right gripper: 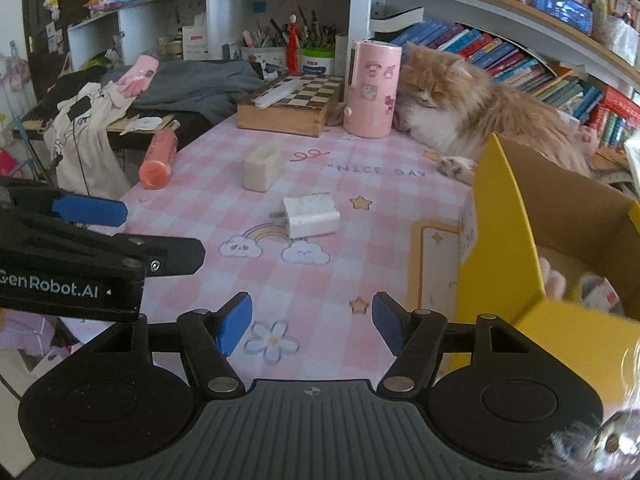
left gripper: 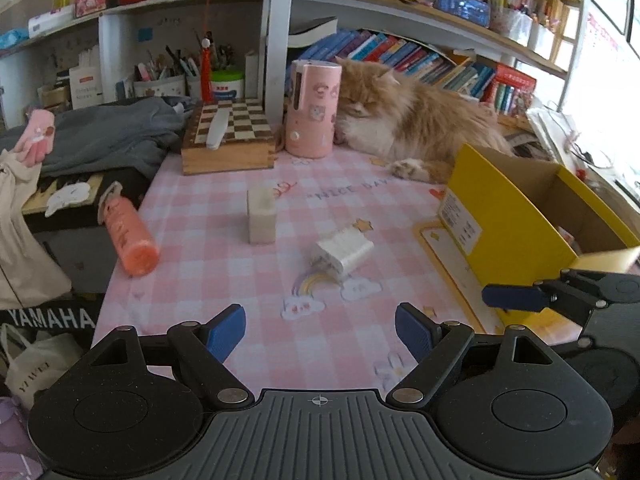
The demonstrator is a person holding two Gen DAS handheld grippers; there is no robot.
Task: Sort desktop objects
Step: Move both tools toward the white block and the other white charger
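A white charger plug point(left gripper: 345, 255) point(right gripper: 311, 216) lies mid-desk on the pink checked cloth. A cream block point(left gripper: 261, 215) point(right gripper: 261, 167) stands behind it to the left. An orange bottle point(left gripper: 129, 234) point(right gripper: 159, 158) lies on its side at the cloth's left edge. An open yellow box point(left gripper: 516, 224) point(right gripper: 532, 216) stands at the right with small items inside. My left gripper point(left gripper: 320, 334) is open and empty over the near cloth. My right gripper point(right gripper: 312, 326) is open and empty beside the box.
An orange cat point(left gripper: 416, 120) point(right gripper: 472, 108) lies at the back right next to a pink cylinder point(left gripper: 313, 108) point(right gripper: 372, 88). A wooden chessboard box point(left gripper: 230, 136) point(right gripper: 292, 104) sits at the back. Grey clothes point(left gripper: 108, 136) pile left. Bookshelves stand behind.
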